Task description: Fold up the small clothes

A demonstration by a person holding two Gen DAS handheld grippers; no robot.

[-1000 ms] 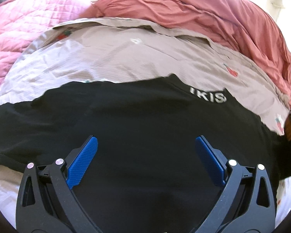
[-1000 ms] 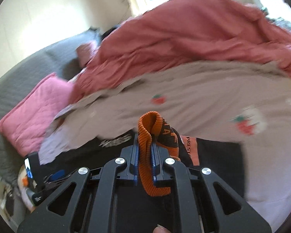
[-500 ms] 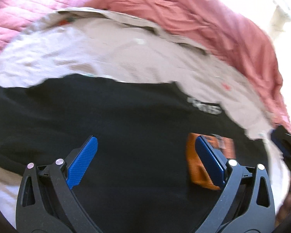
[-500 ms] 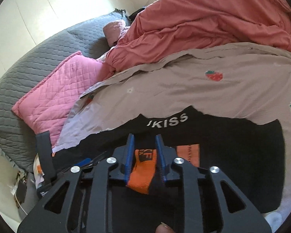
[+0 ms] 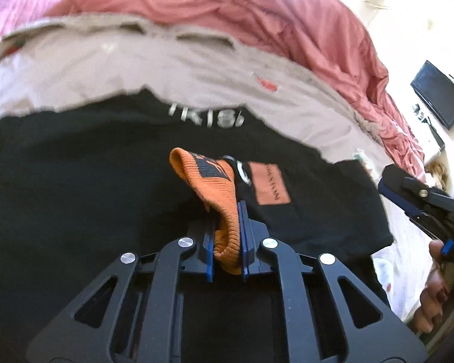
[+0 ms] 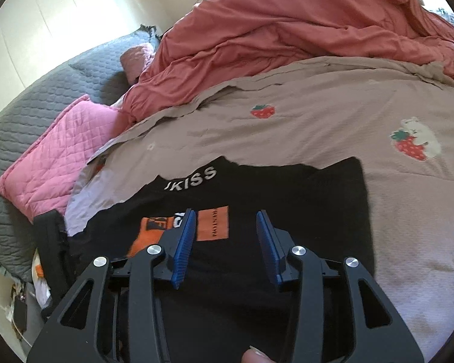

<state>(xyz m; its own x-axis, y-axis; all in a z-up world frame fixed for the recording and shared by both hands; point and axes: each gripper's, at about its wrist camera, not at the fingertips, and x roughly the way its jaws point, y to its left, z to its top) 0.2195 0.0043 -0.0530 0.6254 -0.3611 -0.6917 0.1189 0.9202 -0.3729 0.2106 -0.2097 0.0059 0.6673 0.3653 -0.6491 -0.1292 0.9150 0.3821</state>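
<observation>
A black garment [image 5: 75, 181] with white "UKISS" lettering lies flat on the bed; it also shows in the right wrist view [image 6: 317, 199]. An orange ribbed sock with black print [image 5: 215, 187] rests on it beside an orange patch [image 5: 271, 186]. My left gripper [image 5: 226, 220] is shut on the sock's cuff. My right gripper [image 6: 225, 220] is open and empty just above the garment, with the sock [image 6: 149, 233] to the left of its left finger. The right gripper also shows at the right edge of the left wrist view [image 5: 414, 196].
A beige strawberry-print sheet [image 6: 317, 127] covers the bed. A rumpled coral duvet [image 6: 287, 24] lies behind it. A pink quilted pillow [image 6: 57, 151] and grey quilted cover [image 6: 30, 115] are at left. A dark screen [image 5: 439, 93] stands off the bed at right.
The right gripper laid the sock on the black garment, opened and drew back. The left gripper, open before, has closed on the sock's cuff.
</observation>
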